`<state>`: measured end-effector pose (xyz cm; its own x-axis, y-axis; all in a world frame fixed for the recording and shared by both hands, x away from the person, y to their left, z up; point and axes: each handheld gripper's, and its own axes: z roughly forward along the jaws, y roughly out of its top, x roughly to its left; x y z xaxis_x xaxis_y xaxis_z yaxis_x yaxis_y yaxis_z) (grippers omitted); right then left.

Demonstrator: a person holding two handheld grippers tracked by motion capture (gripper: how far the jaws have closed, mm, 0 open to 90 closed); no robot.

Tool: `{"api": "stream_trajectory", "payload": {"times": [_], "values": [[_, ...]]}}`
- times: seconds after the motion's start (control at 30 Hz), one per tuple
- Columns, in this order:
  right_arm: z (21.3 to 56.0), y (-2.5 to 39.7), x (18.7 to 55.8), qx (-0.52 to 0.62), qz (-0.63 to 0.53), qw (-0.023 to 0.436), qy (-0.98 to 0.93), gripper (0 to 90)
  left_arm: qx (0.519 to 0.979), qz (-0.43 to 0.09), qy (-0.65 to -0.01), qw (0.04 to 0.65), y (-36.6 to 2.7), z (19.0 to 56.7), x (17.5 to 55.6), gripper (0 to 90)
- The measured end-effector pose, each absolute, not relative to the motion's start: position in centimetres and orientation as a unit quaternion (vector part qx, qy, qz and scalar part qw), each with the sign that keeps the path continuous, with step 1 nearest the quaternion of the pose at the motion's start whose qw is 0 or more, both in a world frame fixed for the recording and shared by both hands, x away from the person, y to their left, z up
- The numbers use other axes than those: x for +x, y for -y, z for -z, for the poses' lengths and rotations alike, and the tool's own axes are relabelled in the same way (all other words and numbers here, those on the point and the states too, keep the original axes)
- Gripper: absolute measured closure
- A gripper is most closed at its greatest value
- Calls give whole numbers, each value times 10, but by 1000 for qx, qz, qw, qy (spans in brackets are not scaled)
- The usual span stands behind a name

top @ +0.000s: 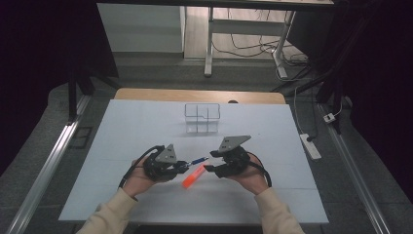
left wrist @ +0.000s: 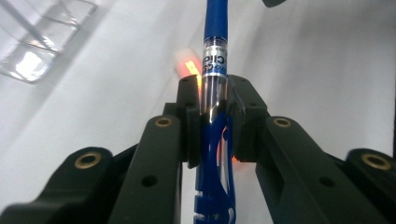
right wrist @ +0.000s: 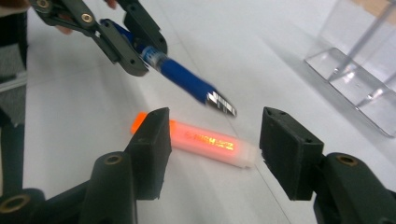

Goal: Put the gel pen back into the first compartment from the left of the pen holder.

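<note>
The white table carries a clear compartmented holder toward its far middle, well apart from the hands. Near the person, an orange highlighter lies flat on the table between the two hands, its length running from near-left to far-right.

The left tongs are closed on a blue pen, pinching its clear barrel just behind the printed band; the pen is lifted off the table and its tip reaches right, over the highlighter and toward the other hand. The right tongs are spread wide and hold nothing, with the highlighter lying on the table between and beyond the jaws in the right gripper view.

Risks, as I judge them: the grip sits on a smooth round barrel, so the pen could twist or slide out if it is tilted sharply toward the holder. The pen tip hangs close above the highlighter and near the right jaws, so a closing or lowering move there could knock the pen, or nudge the highlighter so that it rolls away.

Both hands sit low at the near edge, palms cupped under the devices, the left hand pointing right, the right hand angled left and down.
</note>
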<state>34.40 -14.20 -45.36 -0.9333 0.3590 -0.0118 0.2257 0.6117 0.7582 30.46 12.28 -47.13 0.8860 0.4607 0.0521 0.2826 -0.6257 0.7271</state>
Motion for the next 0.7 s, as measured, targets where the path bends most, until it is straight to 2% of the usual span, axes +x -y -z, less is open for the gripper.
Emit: {"api": "stream_trajectory", "payload": {"times": [0.27, 0.7], "values": [[459, 145, 348, 197, -430, 72, -878, 386, 873, -127, -230, 410, -129, 470, 306, 757], [463, 145, 348, 218, -476, 60, -850, 395, 852, -142, -235, 444, -127, 470, 302, 756]]}}
